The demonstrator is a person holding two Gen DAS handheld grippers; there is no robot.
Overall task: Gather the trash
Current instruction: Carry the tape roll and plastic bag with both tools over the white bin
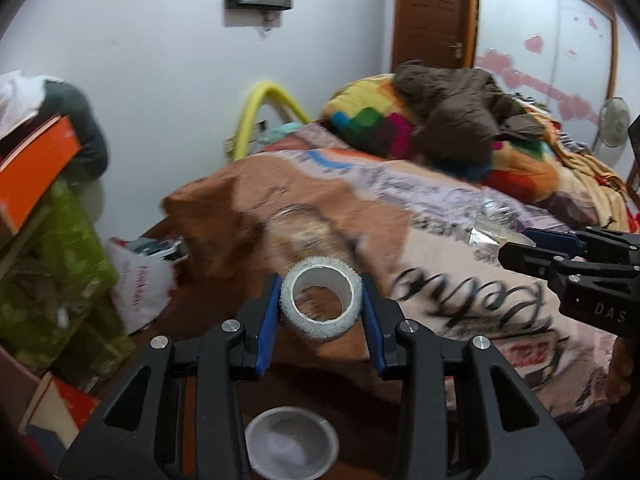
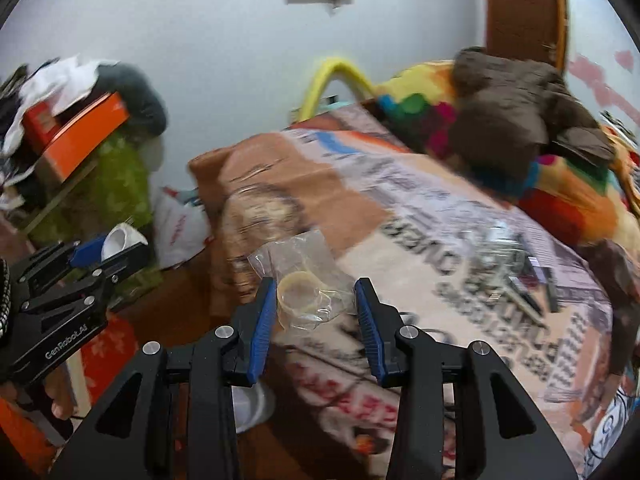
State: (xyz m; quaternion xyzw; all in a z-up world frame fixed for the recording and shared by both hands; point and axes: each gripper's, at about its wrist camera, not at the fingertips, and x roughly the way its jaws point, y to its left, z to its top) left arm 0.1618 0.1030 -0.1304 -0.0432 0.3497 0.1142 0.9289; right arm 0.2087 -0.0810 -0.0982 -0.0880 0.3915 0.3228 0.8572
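Two black grippers with blue finger pads are showing, one in each of the person's hands, and each is carrying one piece of trash. Closest to the left wrist camera, the left gripper (image 1: pixel 320 312) is holding one white, rough-surfaced tape roll with a hollow white core (image 1: pixel 321 302); both pads are pressing its sides, and the roll is hanging above the dark brown floor at the foot of the bed. Below it, between the gripper's arms, one round white bowl-like container (image 1: pixel 291 442) is sitting on the floor.

At the right of that view the right gripper (image 1: pixel 520 246) is reaching in over the printed brown and cream bedspread (image 1: pixel 460 264). In its own camera, this gripper is pinching one crumpled clear plastic bag with a pale yellow ring inside (image 2: pixel 308 292), its jaws narrowed onto the film, above the bed's edge. More clear plastic wrappers (image 2: pixel 496 248) are lying further up the bedspread; blur is keeping me from counting them.

One brown jacket (image 1: pixel 456 112) is lying on one multicoloured blanket (image 1: pixel 372 120) at the head of the bed. One white plastic shopping bag with red print (image 1: pixel 138 284) is slumping on the floor beside the bed, near one orange box (image 1: pixel 36 168).
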